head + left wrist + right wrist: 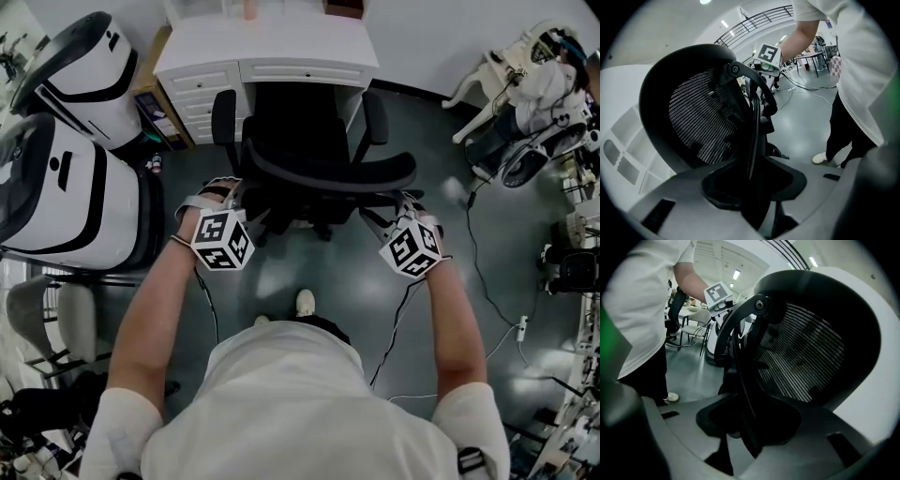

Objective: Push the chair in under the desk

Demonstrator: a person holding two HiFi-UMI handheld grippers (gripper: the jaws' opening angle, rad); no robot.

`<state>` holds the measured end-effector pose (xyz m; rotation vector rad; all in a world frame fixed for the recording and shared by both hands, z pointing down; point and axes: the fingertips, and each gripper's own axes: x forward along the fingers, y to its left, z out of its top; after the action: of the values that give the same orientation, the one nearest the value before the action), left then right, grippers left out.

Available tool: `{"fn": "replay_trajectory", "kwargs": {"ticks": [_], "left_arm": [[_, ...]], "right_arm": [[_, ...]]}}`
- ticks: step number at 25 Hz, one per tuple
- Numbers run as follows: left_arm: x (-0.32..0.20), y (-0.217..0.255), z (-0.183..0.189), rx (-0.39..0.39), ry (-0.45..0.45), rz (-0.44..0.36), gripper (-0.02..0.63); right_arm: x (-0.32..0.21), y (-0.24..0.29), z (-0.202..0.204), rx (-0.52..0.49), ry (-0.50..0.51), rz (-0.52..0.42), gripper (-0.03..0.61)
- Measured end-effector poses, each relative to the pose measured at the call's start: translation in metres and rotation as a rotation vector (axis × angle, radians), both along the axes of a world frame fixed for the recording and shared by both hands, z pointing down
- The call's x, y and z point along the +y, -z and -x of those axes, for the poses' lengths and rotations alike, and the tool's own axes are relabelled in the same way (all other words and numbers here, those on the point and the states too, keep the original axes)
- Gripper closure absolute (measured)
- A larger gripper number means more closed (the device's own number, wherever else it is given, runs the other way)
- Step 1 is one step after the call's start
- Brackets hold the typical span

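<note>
A black mesh office chair stands in front of the white desk, its seat partly under the desk top between the drawers. My left gripper sits at the left end of the backrest, my right gripper at the right end. In the left gripper view the backrest's thin black rim runs down between the jaws of the left gripper, which close on it. The right gripper view shows the same: the rim is held between the jaws of the right gripper, beside the mesh.
Two large white and black machines stand close on the left, by the desk's drawers. Cables trail over the grey floor on the right, near a white chair and other equipment. The person's shoe is behind the chair.
</note>
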<state>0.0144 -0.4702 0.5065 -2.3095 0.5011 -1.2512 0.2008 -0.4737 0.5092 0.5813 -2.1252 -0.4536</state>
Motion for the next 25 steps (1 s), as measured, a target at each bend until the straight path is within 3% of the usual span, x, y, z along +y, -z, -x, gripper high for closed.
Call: {"fn": "replay_trajectory", "kwargs": {"ticks": [25], "left_arm": [[-0.069,0.0,0.001,-0.002,0.031,0.025,0.46]], "right_arm": [[-0.068,-0.001,0.002,-0.01,0.014,0.024,0.434]]}}
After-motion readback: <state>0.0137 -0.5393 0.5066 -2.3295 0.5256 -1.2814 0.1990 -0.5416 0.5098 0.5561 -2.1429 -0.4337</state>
